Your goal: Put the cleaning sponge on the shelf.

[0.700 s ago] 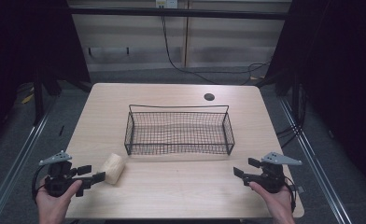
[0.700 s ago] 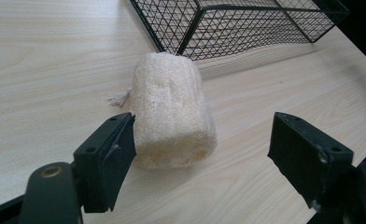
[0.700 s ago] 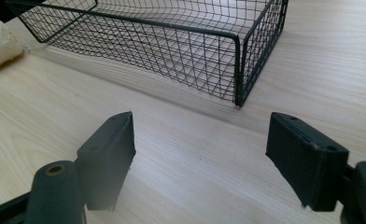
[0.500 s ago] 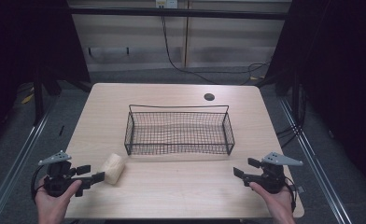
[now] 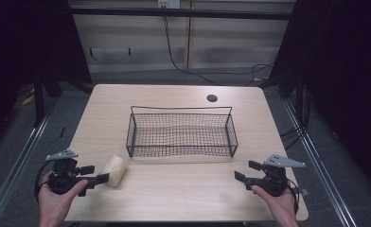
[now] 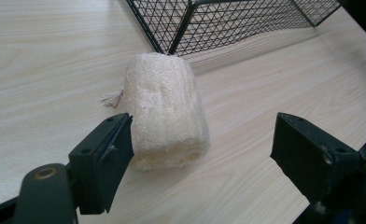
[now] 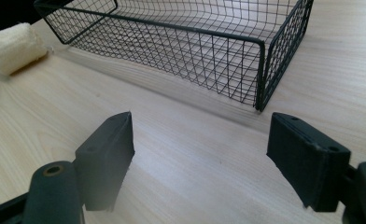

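Your left hand-held gripper (image 5: 94,174) sits at the near left of the worktop (image 5: 183,198) with its jaws apart, straddling the near end of the loofah (image 5: 115,170); in the left gripper view one jaw looks to be touching or just beside the loofah's (image 6: 165,109) side, while the other stands well apart from it, so nothing is clamped yet. The loofah lies on its side on the worktop, just outside the near left corner of the wire basket (image 5: 181,134), and is not in it. Your right hand-held gripper (image 5: 244,172) rests at the near right, jaws apart and holding nothing, with the basket's (image 7: 260,70) corner ahead of it.

The step in hand looks like the approach to grasp the loofah, likely to put it in the basket; the grasp itself is not yet made. Next you would want to shift the left hand-held gripper so the loofah sits centred between the jaws, push a little further along it, then close; it looks soft and light, so it may squash or roll aside if caught only by its end; lift clear of the basket's rim before moving over it.
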